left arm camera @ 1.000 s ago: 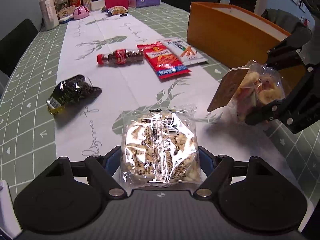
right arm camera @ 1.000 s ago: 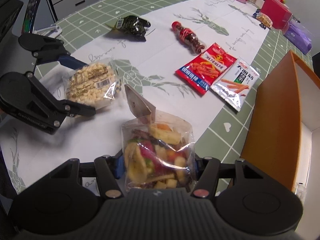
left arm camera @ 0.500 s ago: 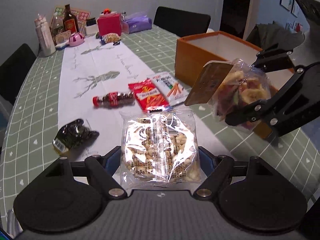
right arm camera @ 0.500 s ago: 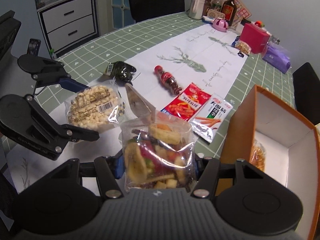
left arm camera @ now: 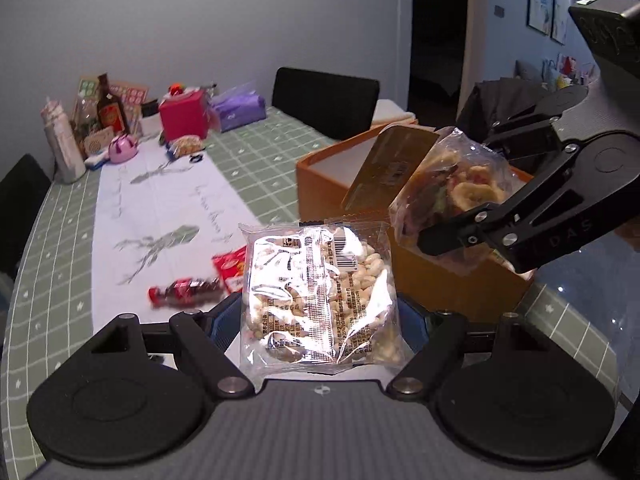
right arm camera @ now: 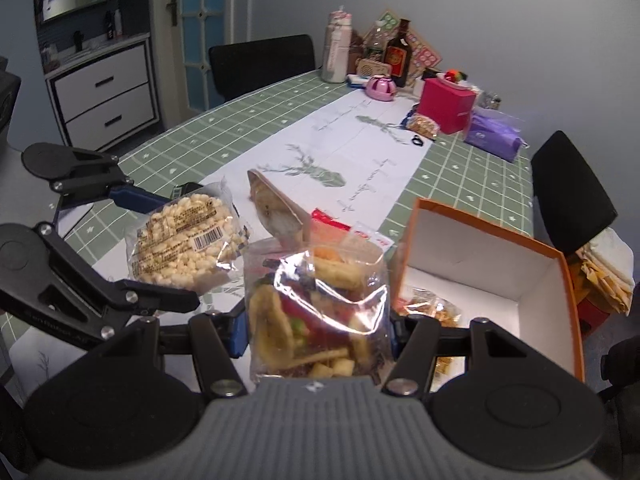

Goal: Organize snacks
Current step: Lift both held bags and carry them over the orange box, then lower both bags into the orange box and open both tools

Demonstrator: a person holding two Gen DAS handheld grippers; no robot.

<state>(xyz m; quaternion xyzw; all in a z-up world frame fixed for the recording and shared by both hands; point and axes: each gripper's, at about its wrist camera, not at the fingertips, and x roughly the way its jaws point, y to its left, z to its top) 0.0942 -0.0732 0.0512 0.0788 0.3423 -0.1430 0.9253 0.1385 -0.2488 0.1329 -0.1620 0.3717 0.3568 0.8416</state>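
Observation:
My left gripper (left arm camera: 320, 312) is shut on a clear bag of puffed rice snack (left arm camera: 320, 296), held up off the table; the same bag (right arm camera: 184, 248) shows in the right wrist view. My right gripper (right arm camera: 316, 320) is shut on a clear bag of dried fruit chips (right arm camera: 316, 312) with a brown card header, seen from the left wrist view as the fruit bag (left arm camera: 452, 188) above the near rim of the orange box (left arm camera: 348, 184). The orange box (right arm camera: 568, 300) has a white inside and holds one small snack pack (right arm camera: 428, 308).
On the white table runner lie a small cola-shaped bottle of candy (left arm camera: 184, 290), a red snack packet (left arm camera: 232, 268) and, behind my bags, another packet. A pink box (right arm camera: 448, 104), bottles and a purple pack crowd the far end. Black chairs (left arm camera: 324, 100) stand around the table.
Both grippers have risen with their bags and swung toward the orange box. The fruit bag now hangs above the box's near wall, and the box's inside has come into view.

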